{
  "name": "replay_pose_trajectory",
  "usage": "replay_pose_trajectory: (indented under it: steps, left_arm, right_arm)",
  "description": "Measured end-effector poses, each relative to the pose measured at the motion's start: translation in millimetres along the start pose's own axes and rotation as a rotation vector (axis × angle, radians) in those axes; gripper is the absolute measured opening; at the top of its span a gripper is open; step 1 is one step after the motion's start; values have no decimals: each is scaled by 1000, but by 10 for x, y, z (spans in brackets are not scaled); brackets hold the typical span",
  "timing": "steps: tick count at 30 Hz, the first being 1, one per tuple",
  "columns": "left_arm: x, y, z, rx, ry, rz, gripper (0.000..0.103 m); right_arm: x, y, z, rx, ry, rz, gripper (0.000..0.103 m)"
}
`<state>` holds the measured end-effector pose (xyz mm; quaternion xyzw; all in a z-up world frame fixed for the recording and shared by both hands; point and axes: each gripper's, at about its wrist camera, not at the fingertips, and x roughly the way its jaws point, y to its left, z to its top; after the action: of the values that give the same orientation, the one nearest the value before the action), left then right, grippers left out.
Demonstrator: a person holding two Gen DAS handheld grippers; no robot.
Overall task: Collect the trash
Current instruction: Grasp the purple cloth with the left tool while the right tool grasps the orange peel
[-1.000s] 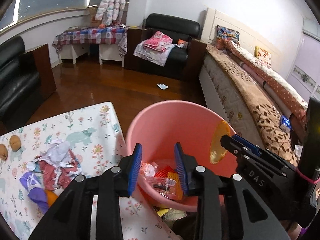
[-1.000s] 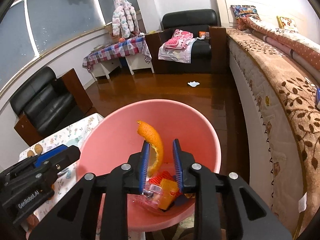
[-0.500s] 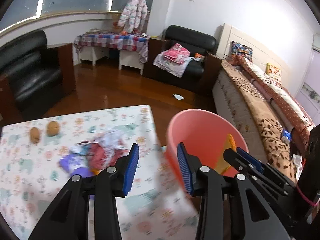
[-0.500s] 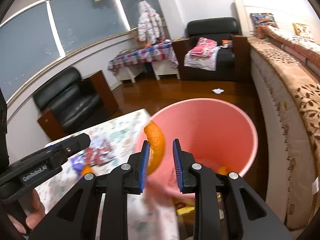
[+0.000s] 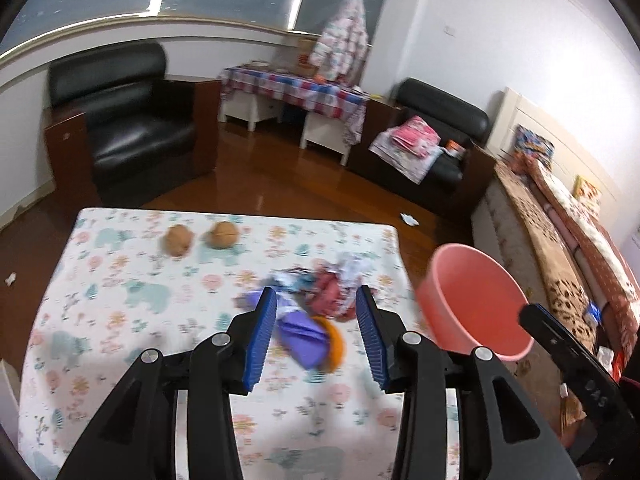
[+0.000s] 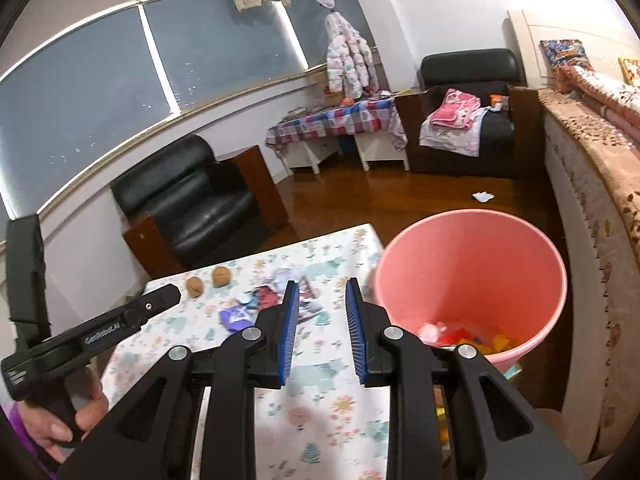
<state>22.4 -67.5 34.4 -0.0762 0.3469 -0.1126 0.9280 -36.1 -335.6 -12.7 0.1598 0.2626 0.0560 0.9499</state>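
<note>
Currently, our findings at this moment read as follows.

Right gripper (image 6: pixel 322 330): we find the jaws spread and empty; the orange peel they pinched 0.5 s ago is gone from between them.

Pink bin (image 6: pixel 472 264): it stands just off the table's right edge. Red, yellow and orange scraps lie at its bottom. We judge the peel was released into it, though we cannot pick the peel out among them.

Left gripper (image 5: pixel 316 336): jaws spread, nothing between the pads. It has swung away from the bin and now points at the litter on the table, above it and not touching.

Trash pile (image 5: pixel 320 300): crumpled red, white and blue wrappers, with a purple wrapper (image 5: pixel 300 334) and an orange piece (image 5: pixel 334 346) at its near edge. The view is blurred by motion, so we cannot name the items more closely.

Table (image 5: pixel 120 320): covered with a floral cloth. 2 brown round items (image 5: pixel 200 238) sit well apart from the pile, toward the far edge.

Floor scrap (image 6: pixel 483 197): 1 pale scrap lies on the wooden floor beyond the bin.

Meaning for the task: we judge 1 deposit finished and the next pick beginning, with the left tool lined up on the purple wrapper.

Risk: loose, overlapping wrappers may come up together or slip free.
</note>
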Motion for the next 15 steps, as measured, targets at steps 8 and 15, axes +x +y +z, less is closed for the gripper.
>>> replay_pose_trajectory:
  steps: [8, 15]
  left_arm:
    - [-82, 543, -163, -109, 5, 64, 41]
    - [163, 672, -264, -180, 80, 40, 41]
  right_arm:
    - [110, 58, -166, 4, 42, 40, 24]
    - [303, 226, -338, -52, 113, 76, 24]
